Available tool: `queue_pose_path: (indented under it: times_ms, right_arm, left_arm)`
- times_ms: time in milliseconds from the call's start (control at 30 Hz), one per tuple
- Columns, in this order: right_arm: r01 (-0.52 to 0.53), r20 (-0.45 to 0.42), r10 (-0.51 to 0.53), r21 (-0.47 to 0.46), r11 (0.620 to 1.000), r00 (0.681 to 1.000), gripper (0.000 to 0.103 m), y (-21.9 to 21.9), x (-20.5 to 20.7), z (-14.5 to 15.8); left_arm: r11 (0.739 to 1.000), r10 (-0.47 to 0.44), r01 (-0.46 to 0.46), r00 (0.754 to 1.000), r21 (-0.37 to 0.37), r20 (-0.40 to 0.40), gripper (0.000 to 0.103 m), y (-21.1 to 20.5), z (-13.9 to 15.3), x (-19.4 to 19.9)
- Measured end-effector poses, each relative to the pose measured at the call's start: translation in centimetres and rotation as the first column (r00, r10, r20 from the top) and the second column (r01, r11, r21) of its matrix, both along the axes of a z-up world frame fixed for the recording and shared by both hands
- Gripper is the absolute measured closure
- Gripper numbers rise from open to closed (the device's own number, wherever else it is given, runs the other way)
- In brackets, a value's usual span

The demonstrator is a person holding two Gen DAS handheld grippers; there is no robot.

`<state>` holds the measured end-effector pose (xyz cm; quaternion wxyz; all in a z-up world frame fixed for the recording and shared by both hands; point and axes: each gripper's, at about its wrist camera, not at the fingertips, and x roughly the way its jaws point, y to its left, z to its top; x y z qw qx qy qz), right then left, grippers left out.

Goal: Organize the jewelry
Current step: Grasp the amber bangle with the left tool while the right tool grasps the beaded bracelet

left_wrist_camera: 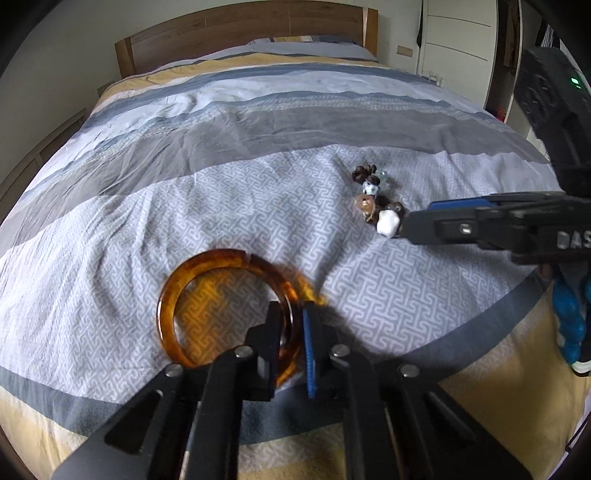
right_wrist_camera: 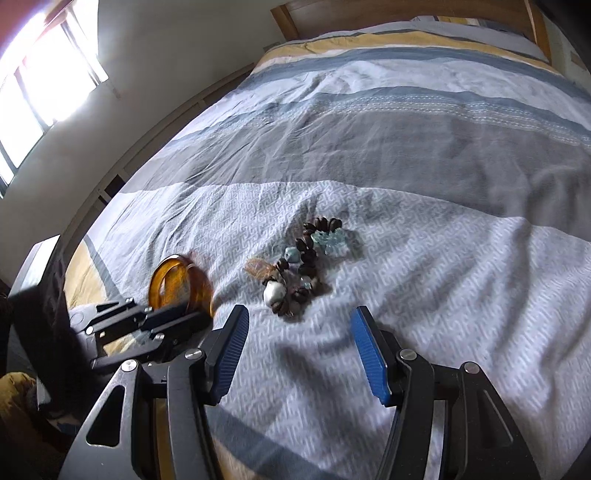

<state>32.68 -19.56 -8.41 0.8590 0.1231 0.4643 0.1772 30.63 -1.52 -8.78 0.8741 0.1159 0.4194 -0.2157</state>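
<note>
An amber, tortoiseshell-like bangle [left_wrist_camera: 207,291] is clamped at its near rim by my left gripper [left_wrist_camera: 293,314], held just above the bedspread; it also shows in the right wrist view [right_wrist_camera: 177,284], with the left gripper [right_wrist_camera: 192,314] on it. A heap of beaded jewelry [left_wrist_camera: 375,203] with dark brown beads and a white stone lies on the bed; it also shows in the right wrist view [right_wrist_camera: 303,262]. My right gripper [right_wrist_camera: 299,321] is open and empty, just short of the heap; in the left wrist view its fingers [left_wrist_camera: 417,225] reach the white stone.
The bed has a grey, white and yellow striped cover [left_wrist_camera: 240,155] with a wooden headboard [left_wrist_camera: 240,33] at the far end. A white wardrobe [left_wrist_camera: 458,37] stands at the right. A window [right_wrist_camera: 40,85] is on the left wall.
</note>
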Motion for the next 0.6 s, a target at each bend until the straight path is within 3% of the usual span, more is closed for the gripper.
queue_pose_path:
  times_ms: [233, 400, 500, 567, 600]
  right_arm:
    - [0.001, 0.013, -0.001, -0.005, 1.000, 1.000, 0.046, 1.2, 2.3, -0.9]
    - [0.004, 0.018, -0.003, -0.022, 1.000, 1.000, 0.053, 1.9, 3.2, -1.5]
    - [0.014, 0.008, -0.013, -0.029, 0.999, 1.000, 0.063, 1.9, 3.6, -1.9]
    - [0.019, 0.001, -0.019, -0.026, 0.999, 1.000, 0.078, 1.5, 3.5, -1.8]
    - [0.020, -0.003, -0.020, -0.017, 1.000, 1.000, 0.080, 1.3, 3.3, -1.8]
  left_arm:
    - [0.999, 0.015, -0.015, 1.000, -0.042, 0.011, 0.093, 0.5, -0.4, -0.1]
    - [0.998, 0.020, -0.020, 1.000, -0.053, 0.008, 0.093, 0.7, -0.6, 0.0]
    - [0.999, 0.022, -0.021, 1.000, -0.047, 0.010, 0.093, 0.7, -0.7, 0.0]
    - [0.999, 0.024, -0.023, 1.000, -0.040, 0.010, 0.093, 0.6, -0.7, 0.0]
    - [0.999, 0.026, -0.026, 1.000, -0.037, 0.008, 0.093, 0.5, -0.6, 0.0]
